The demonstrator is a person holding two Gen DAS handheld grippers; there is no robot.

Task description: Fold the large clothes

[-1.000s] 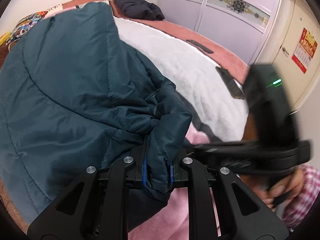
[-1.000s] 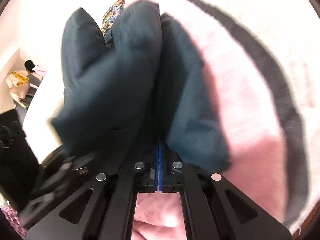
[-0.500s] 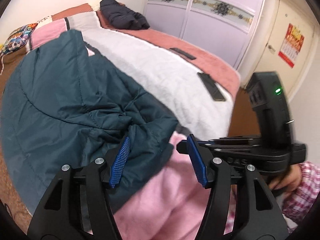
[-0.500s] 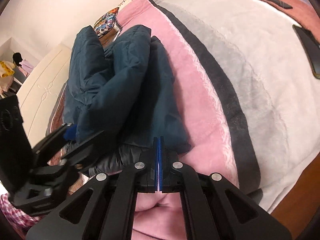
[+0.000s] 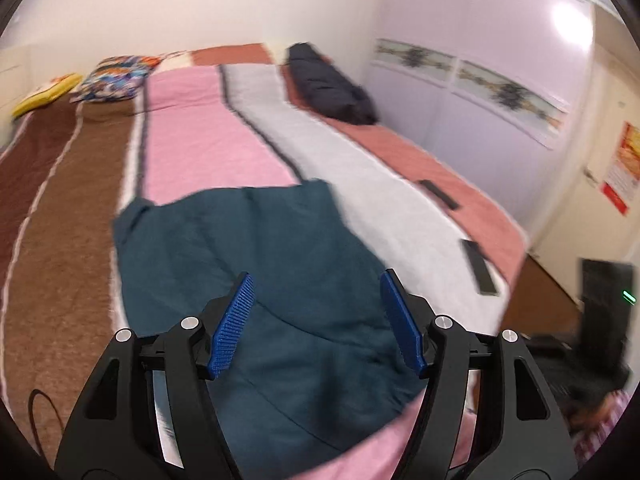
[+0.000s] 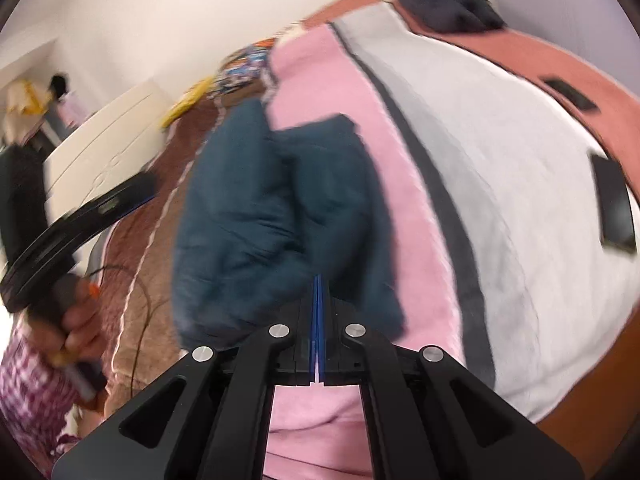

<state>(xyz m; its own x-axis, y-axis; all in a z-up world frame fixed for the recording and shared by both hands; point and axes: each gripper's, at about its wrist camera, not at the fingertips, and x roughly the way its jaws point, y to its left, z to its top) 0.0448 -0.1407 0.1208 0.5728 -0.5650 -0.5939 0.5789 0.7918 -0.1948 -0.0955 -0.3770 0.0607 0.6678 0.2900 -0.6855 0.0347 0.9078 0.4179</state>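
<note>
Jacket (image 5: 256,280) fabric, teal and quilted, fills the middle of the left wrist view, lying folded on the striped bedspread (image 5: 208,136) near the foot of the bed, across the pink and brown bands. The left gripper (image 5: 316,320) hangs above it with its blue pads (image 5: 232,328) spread wide and nothing between them, so it is released; held there, clear of the cloth, it lets the bundle lie flat without dragging it. A dark garment (image 5: 328,88) sits far up the bed by the wardrobe (image 5: 480,80), and two dark flat objects (image 5: 478,268) lie well apart from the jacket on the white and salmon bands

From the right wrist view the jacket (image 6: 276,216) reads as a thick, doubled bundle running lengthwise along the pink stripe. The right gripper (image 6: 318,320) has its pads pressed together at the bundle's near edge; the frame is blurred, and whether any cloth is pinched between them cannot be told, though only a thin bright slit shows there. Judging by how compact the bundle lies, the fold looks largely done. The person's left hand (image 6: 68,320) grips its tool handle off to the side, over the brown band
</note>
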